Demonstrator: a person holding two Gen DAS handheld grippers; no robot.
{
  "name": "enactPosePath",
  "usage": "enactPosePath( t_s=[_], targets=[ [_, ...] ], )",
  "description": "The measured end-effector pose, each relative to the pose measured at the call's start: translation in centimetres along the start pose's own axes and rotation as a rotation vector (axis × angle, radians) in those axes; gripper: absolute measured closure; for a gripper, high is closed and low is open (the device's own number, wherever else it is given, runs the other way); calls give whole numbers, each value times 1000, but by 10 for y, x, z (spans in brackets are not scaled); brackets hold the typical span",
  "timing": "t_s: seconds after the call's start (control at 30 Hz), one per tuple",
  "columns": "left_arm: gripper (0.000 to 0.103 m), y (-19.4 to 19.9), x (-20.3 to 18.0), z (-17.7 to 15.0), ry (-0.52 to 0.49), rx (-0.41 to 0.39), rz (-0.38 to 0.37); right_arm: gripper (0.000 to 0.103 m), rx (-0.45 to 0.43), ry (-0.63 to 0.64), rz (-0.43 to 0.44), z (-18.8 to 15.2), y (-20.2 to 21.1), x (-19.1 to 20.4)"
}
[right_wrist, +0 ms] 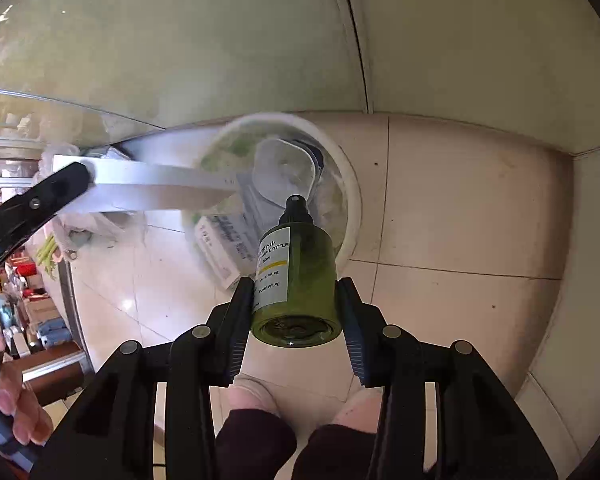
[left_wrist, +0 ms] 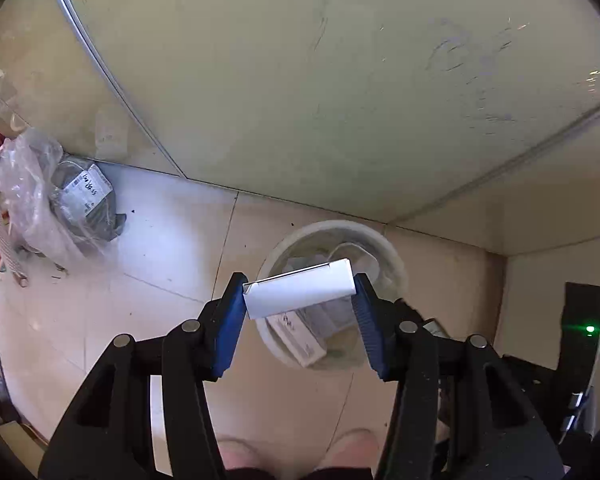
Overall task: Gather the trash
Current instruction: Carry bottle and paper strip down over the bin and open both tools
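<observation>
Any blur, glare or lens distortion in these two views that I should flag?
Left wrist: sharp on the white box in the left tool; glare on the floor tiles; fisheye bends the wall edges. Right wrist: green bottle in the right tool is crisp; the bin rim looks smeared.

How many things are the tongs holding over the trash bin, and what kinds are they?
White cardboard boxes: 1, the white box in the left tongs
Green pump bottles: 1, the green bottle in the right tongs
Total held: 2, both above the white trash bin, which already has trash in it.
</observation>
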State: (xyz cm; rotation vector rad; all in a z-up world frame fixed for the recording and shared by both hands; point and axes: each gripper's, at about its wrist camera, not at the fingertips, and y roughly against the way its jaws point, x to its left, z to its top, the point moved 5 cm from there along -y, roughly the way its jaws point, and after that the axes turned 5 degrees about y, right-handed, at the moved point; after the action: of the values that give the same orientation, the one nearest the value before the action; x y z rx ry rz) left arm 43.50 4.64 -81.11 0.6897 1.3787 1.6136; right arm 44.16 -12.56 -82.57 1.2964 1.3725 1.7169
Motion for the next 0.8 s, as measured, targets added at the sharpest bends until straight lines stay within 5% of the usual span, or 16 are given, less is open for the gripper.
enactPosePath(
  t_s=[0.1,0.4,0.8],
  targets=[
    [51,-15,-1,-4,-17,-17,13,64,19,-3,-17,6,-10,1],
    [50,-34,2,-31,-31,131,-40,62,61,1,28,16,-14,2],
    [50,48,-4,-33,-60,133,-33,56,-31,-4,-12,7,78,18]
  ],
)
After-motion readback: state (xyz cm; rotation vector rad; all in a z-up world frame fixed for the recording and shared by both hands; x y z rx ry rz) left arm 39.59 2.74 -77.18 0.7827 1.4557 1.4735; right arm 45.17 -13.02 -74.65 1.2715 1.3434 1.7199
